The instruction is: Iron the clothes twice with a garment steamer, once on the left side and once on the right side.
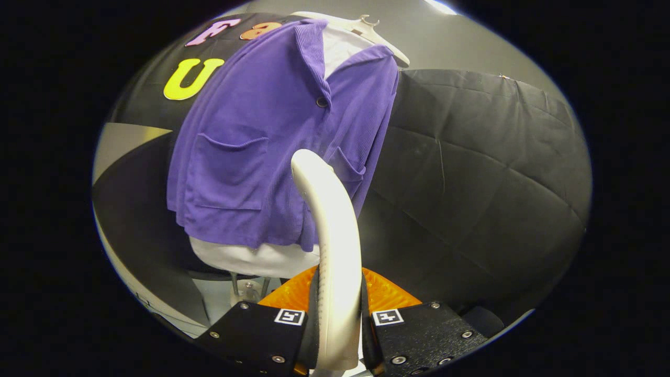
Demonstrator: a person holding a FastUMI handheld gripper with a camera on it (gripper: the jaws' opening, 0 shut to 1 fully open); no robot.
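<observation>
While the gripper point(339, 319) clamps the garment steamer point(331, 246) between both fingers, its head near the purple jacket's point(261, 157) lower front, a slow, even vertical pass along one side seems best.

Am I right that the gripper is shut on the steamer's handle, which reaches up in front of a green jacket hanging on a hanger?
Not quite: the jacket is purple, not green, as the gripper view shows. The rest holds: the gripper is shut on the steamer's handle, and the jacket hangs on a hanger.
</observation>
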